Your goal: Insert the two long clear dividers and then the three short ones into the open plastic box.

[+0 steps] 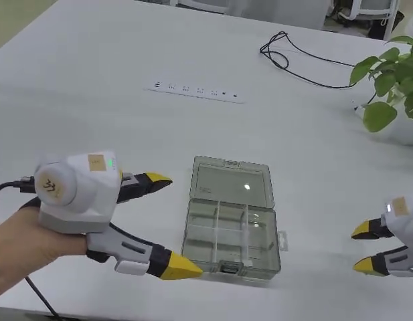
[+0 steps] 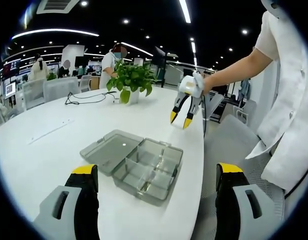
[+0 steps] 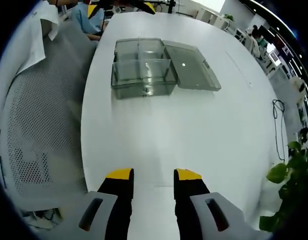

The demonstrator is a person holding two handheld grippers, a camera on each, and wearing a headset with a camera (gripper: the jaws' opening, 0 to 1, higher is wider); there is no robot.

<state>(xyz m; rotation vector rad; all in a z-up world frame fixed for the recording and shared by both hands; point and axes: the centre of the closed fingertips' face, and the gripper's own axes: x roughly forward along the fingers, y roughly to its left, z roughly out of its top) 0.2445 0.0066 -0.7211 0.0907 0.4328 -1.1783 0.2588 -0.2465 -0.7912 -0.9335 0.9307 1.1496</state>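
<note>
Left tool [image 1: 176, 225] spread, right tool [image 1: 361, 249] parted, both empty; open box [image 1: 246, 271] holds clear dividers [image 1: 218, 217].

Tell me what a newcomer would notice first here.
The open plastic box sits on the white table, lid laid back, clear dividers standing in its base. The yellow-tipped left gripper hangs open at its left edge, and the right gripper, also open, waits off to its right. A leafy plant stands at the far right.
</note>
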